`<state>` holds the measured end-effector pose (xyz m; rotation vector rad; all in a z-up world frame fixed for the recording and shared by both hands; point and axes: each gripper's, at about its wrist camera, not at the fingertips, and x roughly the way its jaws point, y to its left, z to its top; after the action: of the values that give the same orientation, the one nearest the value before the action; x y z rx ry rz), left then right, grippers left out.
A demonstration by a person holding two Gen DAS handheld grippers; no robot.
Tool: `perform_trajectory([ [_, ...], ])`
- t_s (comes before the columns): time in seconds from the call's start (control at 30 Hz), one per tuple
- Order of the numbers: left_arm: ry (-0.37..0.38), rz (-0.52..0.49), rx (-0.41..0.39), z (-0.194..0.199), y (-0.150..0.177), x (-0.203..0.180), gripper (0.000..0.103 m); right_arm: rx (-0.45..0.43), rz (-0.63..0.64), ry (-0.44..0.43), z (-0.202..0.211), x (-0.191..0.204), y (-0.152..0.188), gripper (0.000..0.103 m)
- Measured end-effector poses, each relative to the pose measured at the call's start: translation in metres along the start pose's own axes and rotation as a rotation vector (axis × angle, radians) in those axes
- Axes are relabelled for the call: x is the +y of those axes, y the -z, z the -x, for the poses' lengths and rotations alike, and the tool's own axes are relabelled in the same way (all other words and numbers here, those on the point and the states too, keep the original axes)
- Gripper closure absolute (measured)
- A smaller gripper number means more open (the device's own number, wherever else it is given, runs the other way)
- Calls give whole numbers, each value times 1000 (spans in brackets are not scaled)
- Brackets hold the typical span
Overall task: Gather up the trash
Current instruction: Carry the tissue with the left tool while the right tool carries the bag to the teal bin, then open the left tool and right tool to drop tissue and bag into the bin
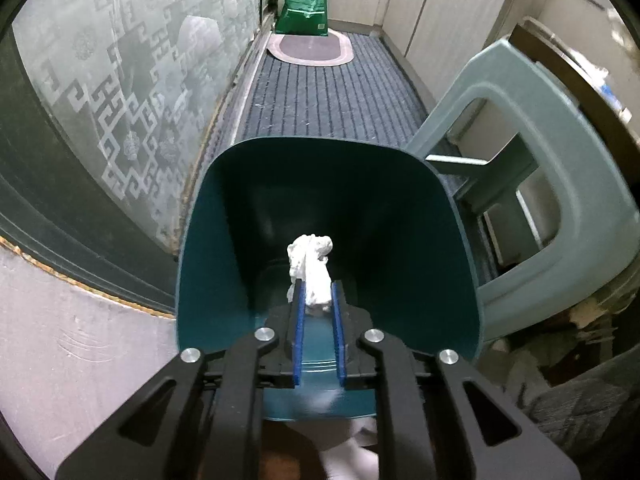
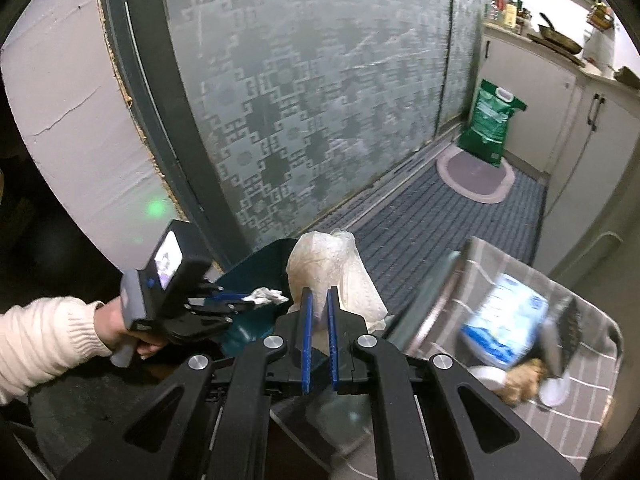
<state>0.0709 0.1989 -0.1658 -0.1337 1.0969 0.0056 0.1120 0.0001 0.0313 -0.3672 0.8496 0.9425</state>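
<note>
My left gripper (image 1: 316, 292) is shut on a crumpled white tissue (image 1: 310, 264) and holds it over the open mouth of a dark teal trash bin (image 1: 224, 240). The right wrist view shows the same left gripper (image 2: 240, 300), the tissue (image 2: 266, 295) at its tips and the bin (image 2: 260, 264) below. My right gripper (image 2: 319, 300) is shut on a crumpled clear plastic bag (image 2: 332, 268), held up just right of the bin.
A pale green plastic stool (image 1: 532, 184) stands right of the bin. A frosted patterned glass door (image 2: 320, 80) runs along the left. A striped mat (image 1: 332, 92), an oval rug and a green bag (image 1: 308, 0) lie beyond. A checked cloth (image 2: 560, 400) holds a blue packet and dishes.
</note>
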Motion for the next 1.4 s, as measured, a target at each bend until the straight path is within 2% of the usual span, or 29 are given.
perform_trajectory([
  [0.17,-1,9,-13,8,3,6,76,41,7,-11,-24,11,-2,96],
  [0.23,3,18,-31,14,4,7,65,58,8,-10,-33,15,-2,96],
  [0.3,-6,20,-59,24,4,9,65,68,6,-16,-43,19,-4,96],
  [0.57,-4,34,-181,79,3,15,66,138,4,-33,-90,36,-4,96],
  [0.67,12,37,-235,99,4,17,70,166,-1,-39,-108,40,0,96],
  [0.8,16,60,-279,121,2,22,80,205,-14,-37,-133,41,6,96],
  [1.17,21,23,-399,179,-1,-2,80,345,17,-31,-208,56,31,95],
  [1.4,13,20,-453,209,-8,-10,80,386,16,-18,-227,51,48,94],
])
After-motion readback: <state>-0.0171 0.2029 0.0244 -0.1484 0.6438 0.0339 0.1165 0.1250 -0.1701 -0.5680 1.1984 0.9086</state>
